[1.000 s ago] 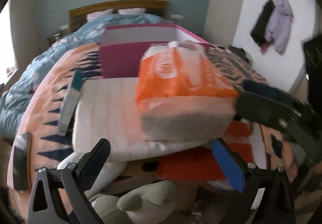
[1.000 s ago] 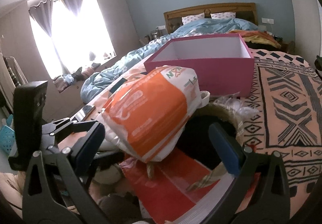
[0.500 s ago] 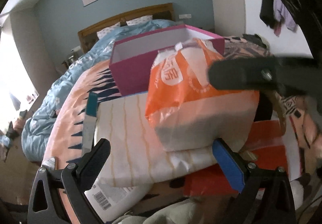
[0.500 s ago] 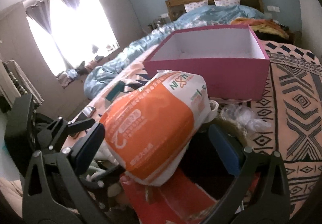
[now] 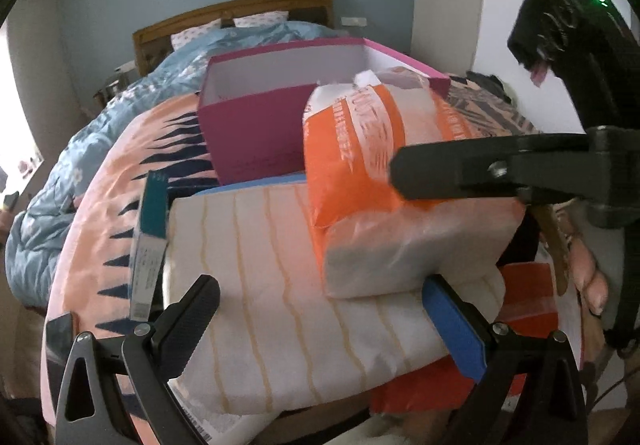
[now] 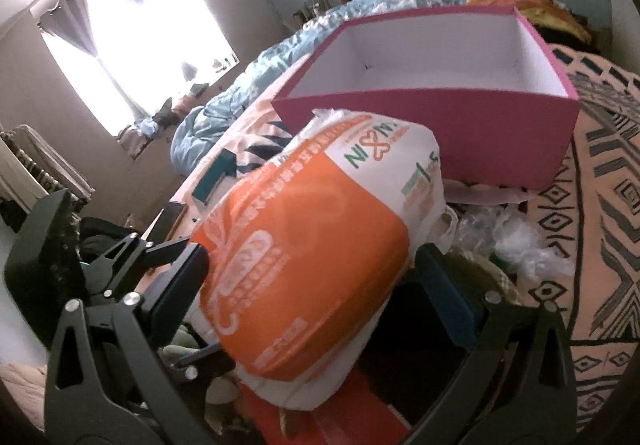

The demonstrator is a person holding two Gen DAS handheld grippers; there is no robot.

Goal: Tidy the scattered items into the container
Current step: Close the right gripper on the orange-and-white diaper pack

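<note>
An orange-and-white soft pack [image 6: 304, 269] sits between the fingers of my right gripper [image 6: 310, 277], which is shut on it and holds it tilted just short of the pink box [image 6: 440, 133]. The box is open at the top and its white inside is bare. In the left wrist view the orange pack [image 5: 372, 165] lies over a white pack with yellow stripes [image 5: 280, 285], with one of the right gripper's fingers [image 5: 460, 173] across its side. My left gripper [image 5: 320, 309] is open, its tips over the near end of the striped pack. The pink box [image 5: 248, 133] stands beyond.
A long teal carton [image 5: 154, 205] lies left of the striped pack. A red packet [image 5: 524, 309] shows at the right, by a person's fingers [image 5: 588, 277]. Crumpled clear plastic [image 6: 512, 237] lies near the box. A blue duvet [image 5: 60, 185] covers the bed's left side.
The right gripper has carried the orange pack upward and nearer the pink box, and its finger now crosses the left wrist view. The left gripper has stayed over the striped pack.
</note>
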